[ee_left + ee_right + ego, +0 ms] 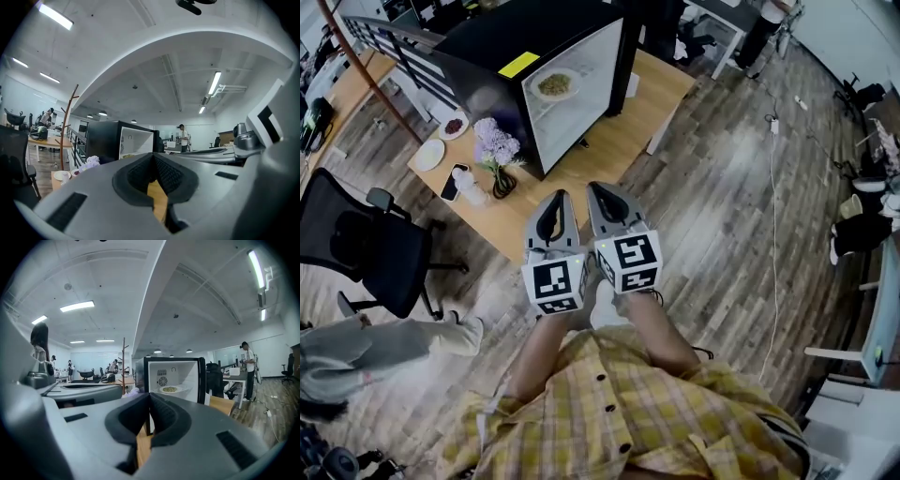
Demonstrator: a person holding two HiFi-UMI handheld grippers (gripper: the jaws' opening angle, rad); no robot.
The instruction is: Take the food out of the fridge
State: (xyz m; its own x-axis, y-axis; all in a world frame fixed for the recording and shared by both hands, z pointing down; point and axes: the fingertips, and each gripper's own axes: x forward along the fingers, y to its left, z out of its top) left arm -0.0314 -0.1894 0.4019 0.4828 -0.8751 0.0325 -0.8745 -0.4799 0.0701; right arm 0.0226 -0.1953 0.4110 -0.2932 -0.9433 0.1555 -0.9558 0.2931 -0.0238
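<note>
Nearest to me, a yellow checked shirt (628,412) fills the bottom of the head view, with two arms reaching out over the plank floor (722,187). My left claw (557,202) and my right claw (602,192) sit side by side, close together, both pointing at the light wooden worktop (581,169).

In the left gripper view the left claw (153,157) has its pads together at the tip. Nothing is gripped, and only a sliver of wood shows through the gap beneath. The right gripper view shows my right claw (150,397) fully closed and just as empty.

The worktop's near edge lies just beyond the claw tips. Toward its left end I can see purple flowers (495,145), a dark phone (453,181), a white plate (428,155) and a small dish (454,125) holding something dark red. A black office chair (366,248) stands on the floor left of the worktop.

Farther back the black fridge (534,37) sits on the worktop, its door (623,52) swung wide and its white interior facing me. The plate of food (555,84) rests on the shelf inside, well apart from both claws.
</note>
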